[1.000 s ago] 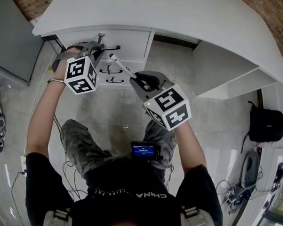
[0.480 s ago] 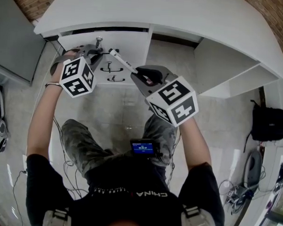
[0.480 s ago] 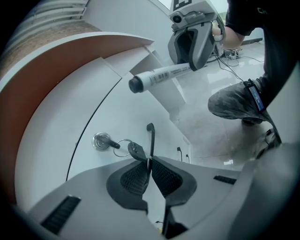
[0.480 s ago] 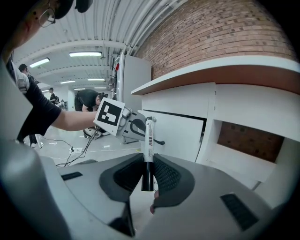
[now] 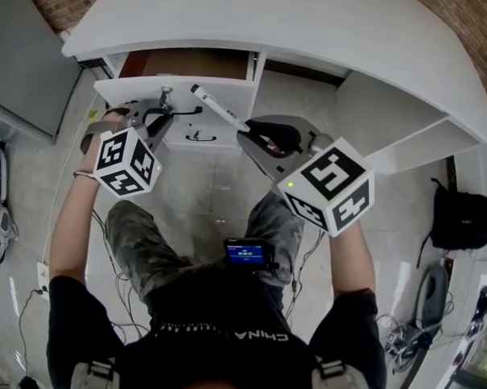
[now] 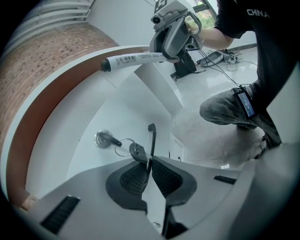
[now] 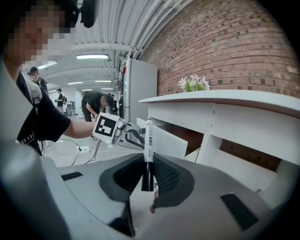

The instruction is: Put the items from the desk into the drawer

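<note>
Bright, even indoor light, with ceiling strip lamps glowing in the right gripper view. The white counter is close to washed out, and the glossy floor carries small glints. All three views bow strongly toward dark, vignetted corners; shadows are soft.

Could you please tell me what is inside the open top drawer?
Only the bare brown floor of the drawer shows, with no item on it. Its rear part is hidden under the desk top.
</note>
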The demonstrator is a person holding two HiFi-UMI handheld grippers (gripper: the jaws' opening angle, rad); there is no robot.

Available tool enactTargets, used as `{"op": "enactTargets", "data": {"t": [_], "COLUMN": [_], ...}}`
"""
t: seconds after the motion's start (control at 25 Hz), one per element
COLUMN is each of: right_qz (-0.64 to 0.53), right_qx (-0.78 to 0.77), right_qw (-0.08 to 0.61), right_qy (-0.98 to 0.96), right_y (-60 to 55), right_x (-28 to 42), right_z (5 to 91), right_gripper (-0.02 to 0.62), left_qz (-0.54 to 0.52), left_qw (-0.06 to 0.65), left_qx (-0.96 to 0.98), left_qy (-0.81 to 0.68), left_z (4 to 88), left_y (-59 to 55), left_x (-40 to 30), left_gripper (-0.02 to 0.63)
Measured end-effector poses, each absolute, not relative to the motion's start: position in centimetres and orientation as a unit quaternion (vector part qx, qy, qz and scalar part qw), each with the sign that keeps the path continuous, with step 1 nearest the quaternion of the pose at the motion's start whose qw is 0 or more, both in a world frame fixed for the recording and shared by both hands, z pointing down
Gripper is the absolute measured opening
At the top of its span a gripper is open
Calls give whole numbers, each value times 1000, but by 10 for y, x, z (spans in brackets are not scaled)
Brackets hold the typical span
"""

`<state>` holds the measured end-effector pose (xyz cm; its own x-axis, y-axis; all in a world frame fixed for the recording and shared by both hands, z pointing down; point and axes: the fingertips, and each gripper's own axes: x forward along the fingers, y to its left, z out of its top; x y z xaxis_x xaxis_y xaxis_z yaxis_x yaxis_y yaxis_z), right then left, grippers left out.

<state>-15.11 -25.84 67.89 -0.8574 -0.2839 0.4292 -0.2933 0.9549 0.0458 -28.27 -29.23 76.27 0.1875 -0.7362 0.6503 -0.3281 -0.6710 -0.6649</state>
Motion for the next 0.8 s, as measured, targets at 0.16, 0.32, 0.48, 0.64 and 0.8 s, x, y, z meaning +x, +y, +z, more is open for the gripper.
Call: {"op": "enactTargets", "data": {"t": [0.16,0.32,0.48,0.64,0.8], "right_qz": [5,0,-4,-2,-1], "right_qx": [128,119,114,106,98], "right_qw": [211,210,215,221,234], "right_qy": [-969,-970,-970,-970,-967], "right_y": [-249,-249,-250,-255,-264], "right_x": [-148,-147,-150,-158,-165], "right_z": [663,656,654,654,655], "right_gripper": [74,74,74,74,74], "left_qz": [-528,-536,-532,-537,-534], "left_qw": [194,195,192,198,202], "left_qx": [-750,-747,-746,-739,-739], "left_qy": [348,342,352,356,358], "left_z": [770,785,790,797,802], "left_y": [-272,-255,-246,-241,-233], "left_x": [-279,-276,-274,-275,-274], "left_gripper": [34,34,34,34,34]}}
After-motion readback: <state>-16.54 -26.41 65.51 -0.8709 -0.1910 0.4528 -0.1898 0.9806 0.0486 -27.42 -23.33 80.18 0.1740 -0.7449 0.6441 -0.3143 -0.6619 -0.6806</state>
